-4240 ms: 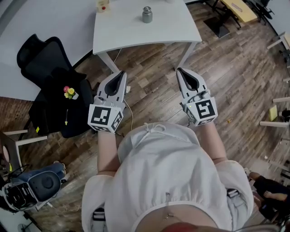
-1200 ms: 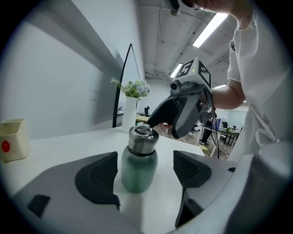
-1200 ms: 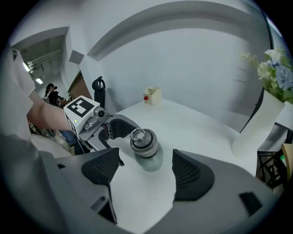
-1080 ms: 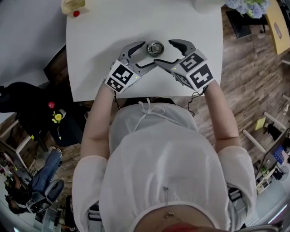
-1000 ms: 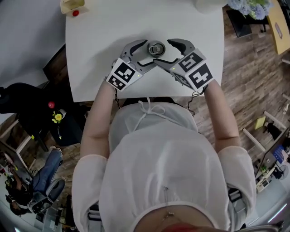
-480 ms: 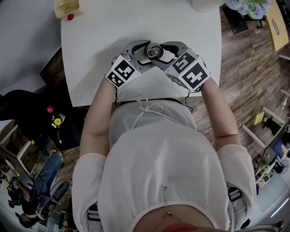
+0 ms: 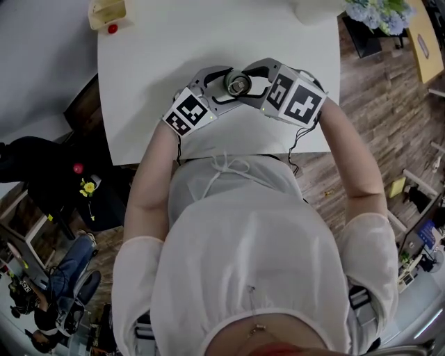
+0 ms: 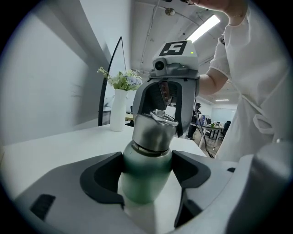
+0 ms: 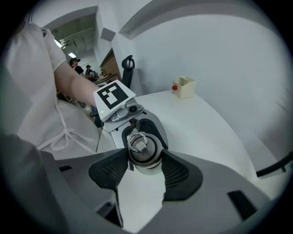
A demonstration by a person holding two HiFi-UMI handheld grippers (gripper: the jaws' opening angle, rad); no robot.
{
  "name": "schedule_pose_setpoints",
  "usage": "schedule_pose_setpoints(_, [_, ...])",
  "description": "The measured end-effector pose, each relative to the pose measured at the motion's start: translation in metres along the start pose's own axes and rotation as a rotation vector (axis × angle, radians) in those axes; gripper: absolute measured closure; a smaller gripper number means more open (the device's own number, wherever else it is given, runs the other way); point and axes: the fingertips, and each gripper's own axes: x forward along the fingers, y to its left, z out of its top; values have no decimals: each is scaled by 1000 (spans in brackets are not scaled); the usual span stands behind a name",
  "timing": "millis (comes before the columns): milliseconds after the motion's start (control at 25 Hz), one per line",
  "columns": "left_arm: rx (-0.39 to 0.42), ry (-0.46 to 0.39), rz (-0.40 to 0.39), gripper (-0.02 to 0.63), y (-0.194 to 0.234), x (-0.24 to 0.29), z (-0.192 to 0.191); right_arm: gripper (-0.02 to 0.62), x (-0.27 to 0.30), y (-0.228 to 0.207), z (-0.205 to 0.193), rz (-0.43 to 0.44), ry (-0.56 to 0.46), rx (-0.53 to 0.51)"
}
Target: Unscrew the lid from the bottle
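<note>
A small green metal bottle with a silver lid stands upright on the white table. My left gripper comes in from the side and is shut on the green body, its pads pressing both flanks. My right gripper points steeply down from above. Its jaws have just been closing and are now shut on the lid, whose ring handle shows on top. In the head view the bottle sits between both grippers near the table's middle.
A cream cup with a red knob stands at the far left table corner. A white vase of flowers stands at the far right. A black chair is left of the table. The near table edge lies just behind my hands.
A second ago both grippers stood open around the bottle. The left has since shut on the body. The right has rolled over the top and closed on the lid.
</note>
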Motion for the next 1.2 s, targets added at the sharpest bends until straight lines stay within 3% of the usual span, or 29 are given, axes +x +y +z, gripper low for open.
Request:
schedule_pose_setpoints(320, [0,13,-11,244,0,1,-1,354,1,0,-2,125,160,-234])
schedule_pose_setpoints(480, [-1,16,-14,244,0,1,-1,353,1,1,-1,135,166,-255])
schedule_pose_setpoints(720, [2,21,-16,244,-1,1,-2,316,-5,4,-3,62,75,-65])
schedule_pose_setpoints(1000, [1,20,-11,244,0,0,-1,287,-4,-2,2,-53,-72,313])
schedule_pose_setpoints(1200, [-7,19,-4,244,0,-1,-1,322,4,-3,-2,-111,-74,403])
